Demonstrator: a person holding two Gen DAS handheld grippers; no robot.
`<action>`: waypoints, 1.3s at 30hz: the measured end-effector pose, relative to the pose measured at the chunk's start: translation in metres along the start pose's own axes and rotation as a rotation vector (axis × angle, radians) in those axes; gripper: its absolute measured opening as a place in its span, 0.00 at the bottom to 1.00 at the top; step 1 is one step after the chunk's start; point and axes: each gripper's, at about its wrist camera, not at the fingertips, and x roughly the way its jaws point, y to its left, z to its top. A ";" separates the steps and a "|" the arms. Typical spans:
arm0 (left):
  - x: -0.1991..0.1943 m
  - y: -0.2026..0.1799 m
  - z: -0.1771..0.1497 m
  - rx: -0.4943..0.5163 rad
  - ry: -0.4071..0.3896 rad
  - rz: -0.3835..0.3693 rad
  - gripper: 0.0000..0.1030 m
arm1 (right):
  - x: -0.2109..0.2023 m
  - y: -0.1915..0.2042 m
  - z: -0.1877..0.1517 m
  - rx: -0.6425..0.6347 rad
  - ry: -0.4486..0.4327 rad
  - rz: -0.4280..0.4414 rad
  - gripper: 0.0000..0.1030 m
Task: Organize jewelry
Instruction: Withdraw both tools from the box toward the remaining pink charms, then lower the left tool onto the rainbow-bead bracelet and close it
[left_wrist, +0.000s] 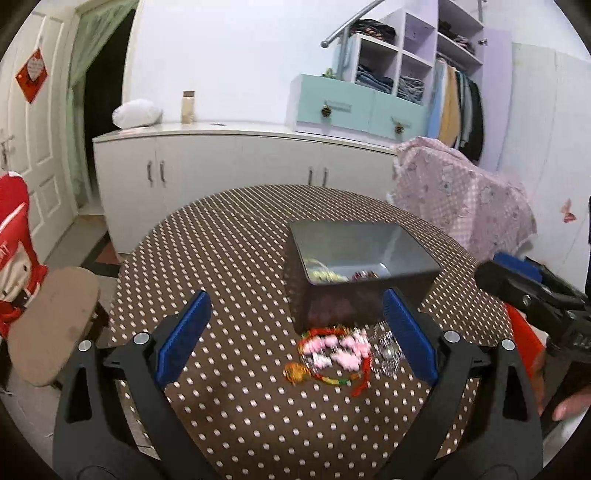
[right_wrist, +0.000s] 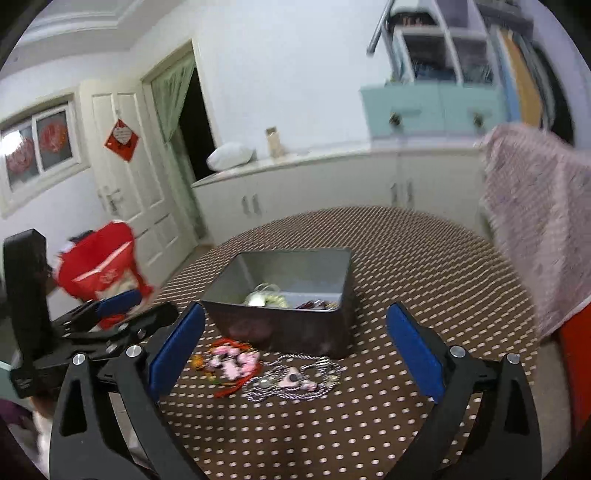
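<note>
Both the left gripper (left_wrist: 295, 332) and the right gripper (right_wrist: 295, 347) are released, jaws spread wide and empty above the round polka-dot table (left_wrist: 229, 243). A dark metal tin (right_wrist: 291, 295) near the table's middle holds some jewelry; pink charm bracelets (left_wrist: 332, 350) and a silvery chain (right_wrist: 295, 380) lie just before its near wall.

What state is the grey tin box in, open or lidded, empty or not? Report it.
Open and not empty. The grey tin box shows no lid, and its inside holds a pale beaded piece and a dark red piece.
</note>
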 end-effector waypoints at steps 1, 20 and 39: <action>0.001 0.000 -0.003 0.001 0.002 0.017 0.90 | -0.003 0.006 -0.004 -0.033 -0.020 -0.009 0.92; 0.027 0.021 -0.043 -0.035 0.084 0.003 0.64 | -0.006 0.017 -0.039 -0.057 -0.123 -0.095 0.92; 0.015 0.038 -0.042 -0.123 0.068 0.029 0.16 | -0.008 0.017 -0.046 -0.032 -0.125 -0.078 0.92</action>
